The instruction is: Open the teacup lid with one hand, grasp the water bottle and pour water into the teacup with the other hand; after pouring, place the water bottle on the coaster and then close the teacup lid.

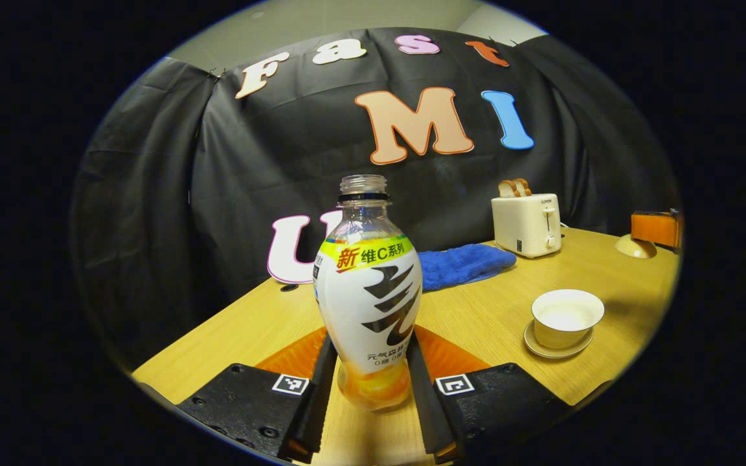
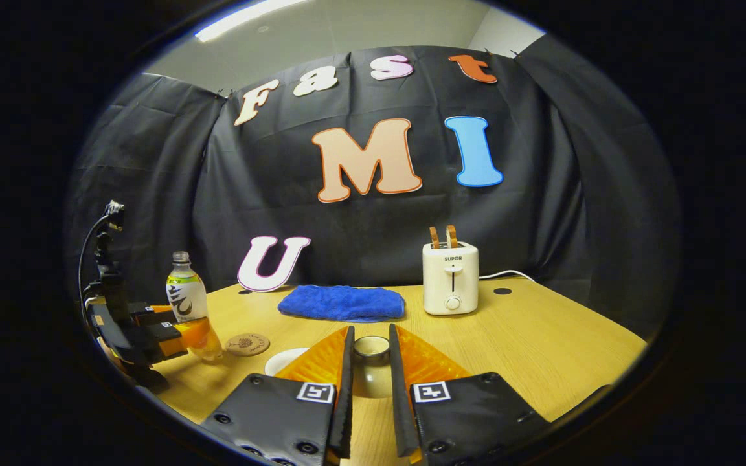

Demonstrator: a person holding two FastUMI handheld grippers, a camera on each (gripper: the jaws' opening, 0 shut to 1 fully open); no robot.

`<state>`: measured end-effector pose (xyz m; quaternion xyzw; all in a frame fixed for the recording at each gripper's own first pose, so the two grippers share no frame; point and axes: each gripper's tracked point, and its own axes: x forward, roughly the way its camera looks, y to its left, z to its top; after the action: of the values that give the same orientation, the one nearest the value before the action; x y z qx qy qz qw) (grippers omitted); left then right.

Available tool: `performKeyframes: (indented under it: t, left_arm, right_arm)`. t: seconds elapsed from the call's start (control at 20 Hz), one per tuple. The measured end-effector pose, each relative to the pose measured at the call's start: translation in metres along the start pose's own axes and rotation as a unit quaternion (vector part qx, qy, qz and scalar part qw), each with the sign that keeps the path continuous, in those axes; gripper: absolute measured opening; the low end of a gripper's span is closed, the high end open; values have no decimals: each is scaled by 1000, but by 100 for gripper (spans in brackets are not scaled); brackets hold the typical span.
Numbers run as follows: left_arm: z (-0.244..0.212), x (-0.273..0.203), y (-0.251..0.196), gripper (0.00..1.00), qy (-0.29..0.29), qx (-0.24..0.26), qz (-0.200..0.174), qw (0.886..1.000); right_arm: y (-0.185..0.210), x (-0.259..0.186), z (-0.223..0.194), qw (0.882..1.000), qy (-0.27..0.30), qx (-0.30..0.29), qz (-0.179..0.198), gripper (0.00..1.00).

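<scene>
The left gripper (image 1: 368, 382) pinches the uncapped water bottle (image 1: 368, 304) low on its body, upright on the table (image 1: 476, 317). The right gripper (image 2: 370, 369) clamps the teacup lid (image 2: 371, 349). The open teacup (image 1: 567, 317) sits on its saucer. The right gripper view adds the coaster (image 2: 247, 343) beside the bottle. Behind lie a blue towel (image 2: 342, 302) and toaster (image 2: 451, 278).

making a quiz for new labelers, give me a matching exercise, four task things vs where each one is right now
1 water bottle
2 teacup lid
3 teacup
4 coaster

A uncovered, on its saucer
B held by the right gripper
C flat on the table, nothing on it
D held by the left gripper

Pairs: 1-D, 2-B, 3-A, 4-C
</scene>
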<state>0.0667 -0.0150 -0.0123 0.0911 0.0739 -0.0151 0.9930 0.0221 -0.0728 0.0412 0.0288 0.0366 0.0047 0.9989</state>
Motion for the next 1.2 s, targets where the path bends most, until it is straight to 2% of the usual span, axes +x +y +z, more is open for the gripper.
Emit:
performKeyframes:
  t: [0.2, 0.35, 0.55, 0.8, 0.95, 1.2]
  left_arm:
    - [19, 6, 4, 56, -25, 69, 12, 997]
    - [25, 11, 0, 56, -28, 121, 11, 992]
    - [26, 12, -5, 56, -21, 205, 10, 978]
    - [20, 14, -18, 56, -30, 313, 2, 949]
    - [7, 18, -33, 56, -27, 358, -10, 933]
    - [7, 18, -44, 56, -28, 451, -25, 892]
  right_arm:
    - [-6, -2, 6, 1000, -7, 3, -7, 31]
    - [-12, -4, 10, 1000, -11, 6, -11, 29]
    - [-8, -8, 15, 1000, -15, 17, -1, 31]
    - [-4, -10, 16, 1000, -15, 18, 7, 31]
    - [-6, -10, 15, 1000, -13, 13, 4, 31]
    - [-13, -12, 23, 1000, -22, 18, 1, 31]
